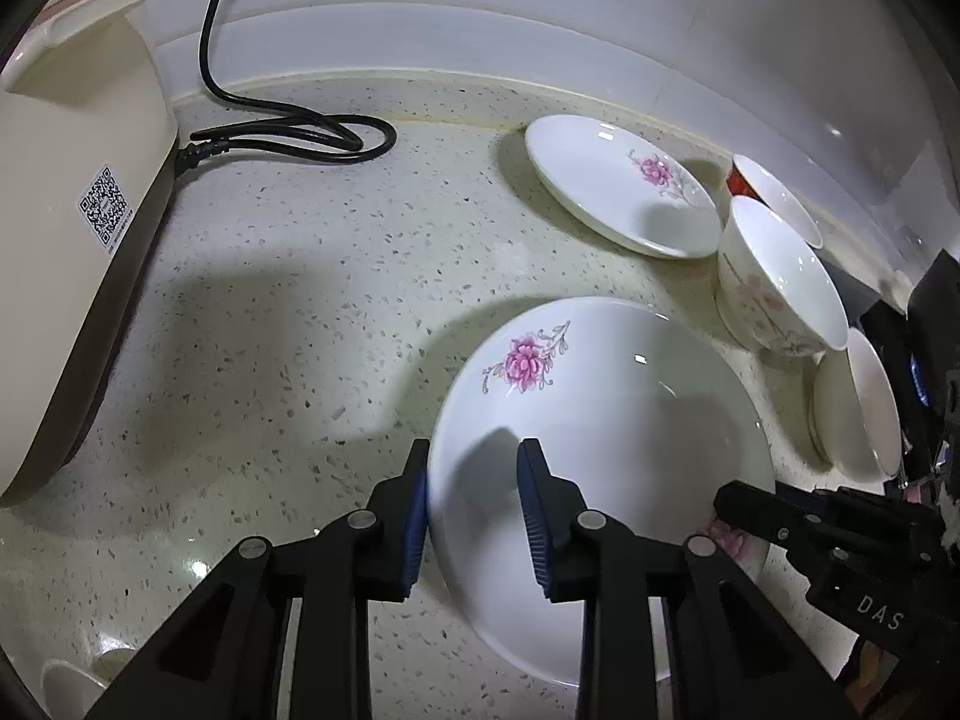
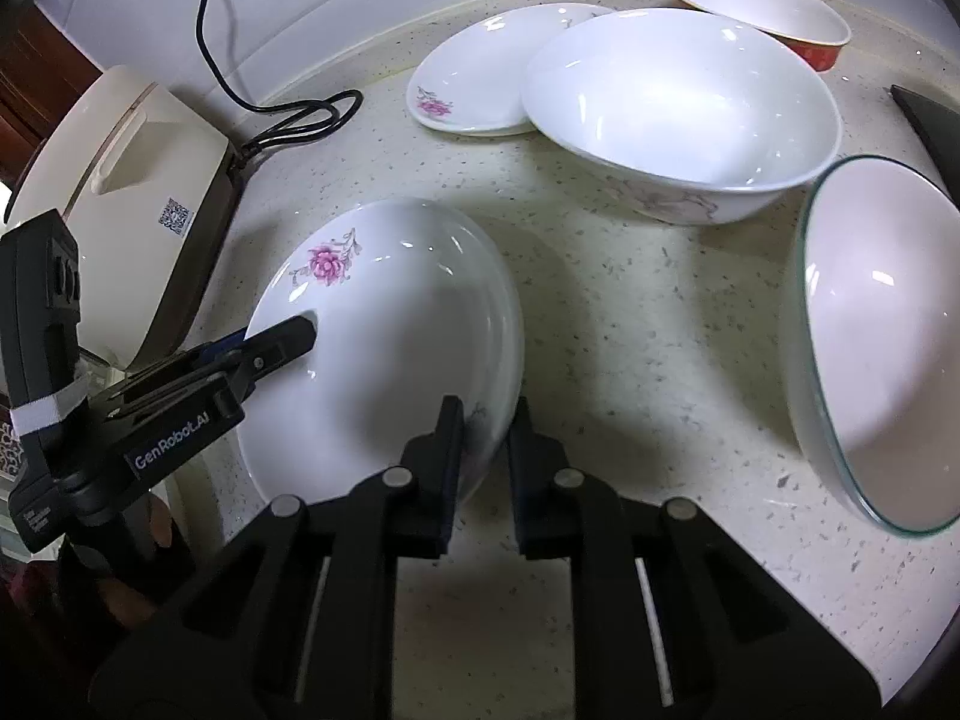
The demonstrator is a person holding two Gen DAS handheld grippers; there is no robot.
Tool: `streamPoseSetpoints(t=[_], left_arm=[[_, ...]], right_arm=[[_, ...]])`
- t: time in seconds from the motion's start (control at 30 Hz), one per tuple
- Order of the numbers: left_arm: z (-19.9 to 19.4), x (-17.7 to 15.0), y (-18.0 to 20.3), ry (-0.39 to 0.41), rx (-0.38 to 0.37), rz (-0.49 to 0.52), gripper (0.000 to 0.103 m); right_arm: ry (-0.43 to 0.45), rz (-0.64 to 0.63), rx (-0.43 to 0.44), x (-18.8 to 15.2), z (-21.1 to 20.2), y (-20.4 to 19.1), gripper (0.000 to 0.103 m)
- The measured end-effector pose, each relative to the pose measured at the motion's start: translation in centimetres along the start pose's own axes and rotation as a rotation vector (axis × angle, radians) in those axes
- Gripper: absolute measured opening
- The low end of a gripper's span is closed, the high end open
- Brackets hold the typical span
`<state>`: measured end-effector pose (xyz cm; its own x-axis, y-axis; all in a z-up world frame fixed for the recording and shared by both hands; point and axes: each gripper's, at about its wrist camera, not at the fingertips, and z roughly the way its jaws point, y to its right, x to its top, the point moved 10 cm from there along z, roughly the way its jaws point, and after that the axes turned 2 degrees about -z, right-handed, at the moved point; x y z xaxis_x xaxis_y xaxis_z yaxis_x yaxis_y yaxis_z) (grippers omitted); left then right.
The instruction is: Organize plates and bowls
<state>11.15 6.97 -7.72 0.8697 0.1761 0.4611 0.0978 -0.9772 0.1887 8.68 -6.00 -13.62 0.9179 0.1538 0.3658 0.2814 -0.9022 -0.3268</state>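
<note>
A white plate with a pink flower (image 1: 600, 420) (image 2: 390, 330) hangs tilted just above the speckled counter (image 1: 270, 330). My right gripper (image 2: 487, 420) is shut on its right rim, and its finger shows on that rim in the left wrist view (image 1: 750, 498). My left gripper (image 1: 474, 480) (image 2: 282, 336) straddles the left rim: one blue pad lies against the outer edge, the other stands over the inner face with a gap. A second flowered plate (image 1: 612, 186) (image 2: 474, 78) lies near the back wall.
A white bowl (image 1: 780, 282) (image 2: 678, 102), a red-sided bowl (image 1: 774, 192) (image 2: 762, 6) and a glass-rimmed bowl (image 1: 858, 408) (image 2: 882, 336) stand at the right. A beige rice cooker (image 1: 72, 210) (image 2: 120, 180) with a black cord (image 1: 288, 132) is on the left.
</note>
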Motion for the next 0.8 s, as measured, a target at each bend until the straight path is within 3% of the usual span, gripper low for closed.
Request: streamPoseSetpoints(t=[0.8], left_arm=[[-4.8, -1.9, 1.3, 0.07, 0.047, 0.019, 0.029]], right_arm=[[0.064, -0.052, 0.045, -2.1, -3.6, -0.9, 0.017]])
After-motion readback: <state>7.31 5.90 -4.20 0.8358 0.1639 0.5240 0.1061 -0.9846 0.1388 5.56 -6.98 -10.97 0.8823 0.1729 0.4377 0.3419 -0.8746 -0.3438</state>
